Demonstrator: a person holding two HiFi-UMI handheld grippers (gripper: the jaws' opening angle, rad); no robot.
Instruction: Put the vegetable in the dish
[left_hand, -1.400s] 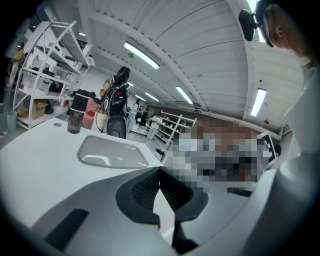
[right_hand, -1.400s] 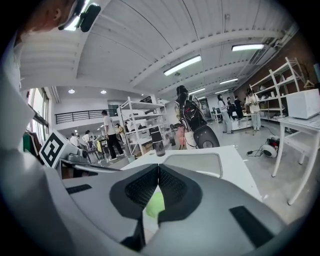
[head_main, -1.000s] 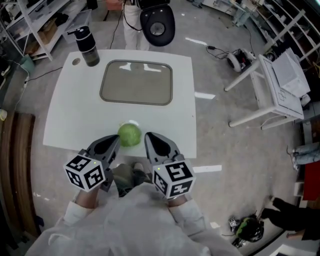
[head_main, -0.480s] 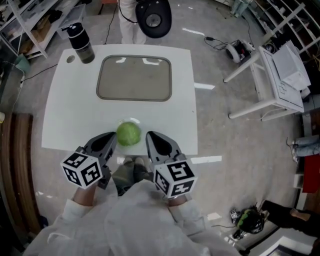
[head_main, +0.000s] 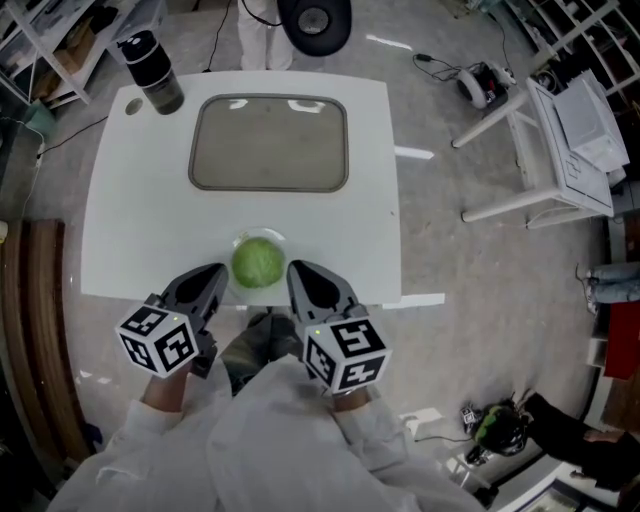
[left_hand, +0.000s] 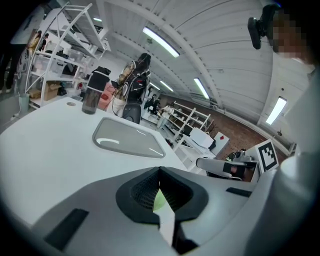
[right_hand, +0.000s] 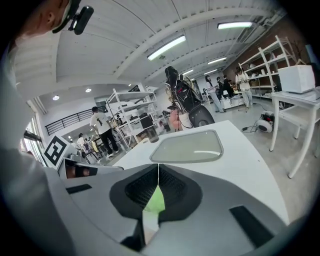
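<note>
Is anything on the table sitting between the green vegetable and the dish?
Nothing visible. Only bare white table lies between the vegetable and the dish; the bottle stands off at the far left corner, clear of that path.

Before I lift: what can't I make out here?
Most of the cabbage: both gripper views show only a green sliver; each tool's own body hides it.
Whether left tool and right tool touch it: head view, too small.
What lies under it: head view, cabbage covers it.

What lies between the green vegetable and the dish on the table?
Nothing. In the head view the stretch is bare white table, from the green vegetable near the front edge to the empty dish further back.
</note>
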